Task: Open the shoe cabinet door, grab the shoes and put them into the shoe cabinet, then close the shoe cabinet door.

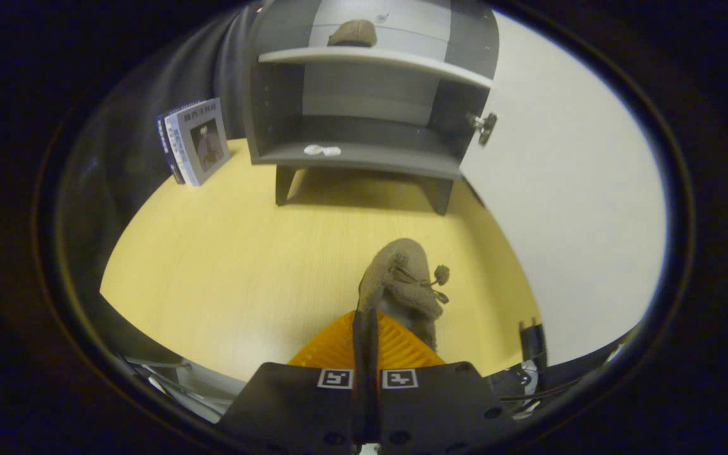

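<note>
Tool (366,328) pinching brown shoe (405,284), its long axis pointing toward open shoe cabinet (364,107)

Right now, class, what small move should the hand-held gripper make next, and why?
Probably carry the brown shoe forward toward the open cabinet. The hand-held gripper looks closed on the shoe's rear edge, the door stands open, and another shoe already sits on the upper shelf.

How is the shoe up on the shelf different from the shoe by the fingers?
The shelf shoe sits on the cabinet's upper shelf; the near shoe is over the table, pinched by the gripper. The shelf shoe lies sideways; the near shoe points away. Both are brown and fuzzy.
</note>
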`<state>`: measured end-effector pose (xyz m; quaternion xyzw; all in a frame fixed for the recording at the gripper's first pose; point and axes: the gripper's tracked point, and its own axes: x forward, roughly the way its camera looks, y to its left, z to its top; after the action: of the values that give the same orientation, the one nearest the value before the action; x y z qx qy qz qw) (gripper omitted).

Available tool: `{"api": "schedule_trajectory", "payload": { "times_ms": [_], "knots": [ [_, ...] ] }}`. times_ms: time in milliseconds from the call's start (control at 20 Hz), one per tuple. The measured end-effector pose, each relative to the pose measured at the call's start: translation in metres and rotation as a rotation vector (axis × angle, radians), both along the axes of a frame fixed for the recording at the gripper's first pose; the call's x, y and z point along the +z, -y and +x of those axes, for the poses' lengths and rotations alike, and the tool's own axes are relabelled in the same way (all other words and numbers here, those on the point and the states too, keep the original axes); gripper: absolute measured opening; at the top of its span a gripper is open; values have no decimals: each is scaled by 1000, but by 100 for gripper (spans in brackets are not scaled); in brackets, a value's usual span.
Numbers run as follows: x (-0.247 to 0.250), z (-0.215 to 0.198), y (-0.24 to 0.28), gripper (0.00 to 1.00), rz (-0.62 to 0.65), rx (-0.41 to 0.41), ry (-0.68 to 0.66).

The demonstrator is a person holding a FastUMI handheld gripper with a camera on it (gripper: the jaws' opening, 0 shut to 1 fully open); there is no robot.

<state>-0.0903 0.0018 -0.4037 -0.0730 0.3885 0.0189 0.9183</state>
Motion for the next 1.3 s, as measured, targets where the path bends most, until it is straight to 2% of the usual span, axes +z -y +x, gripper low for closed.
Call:
{"api": "schedule_trajectory", "payload": {
  "times_ms": [450, 600, 850, 1100, 1300],
  "knots": [
    [180, 52, 1, 2, -33, -40, 294],
    [169, 56, 0, 2, -58, -24, 298],
    [136, 54, 5, 2, -5, -41, 247],
    [143, 35, 31, 3, 41, -117, 264],
    [151, 20, 36, 2, 34, -115, 282]
  ]
}}
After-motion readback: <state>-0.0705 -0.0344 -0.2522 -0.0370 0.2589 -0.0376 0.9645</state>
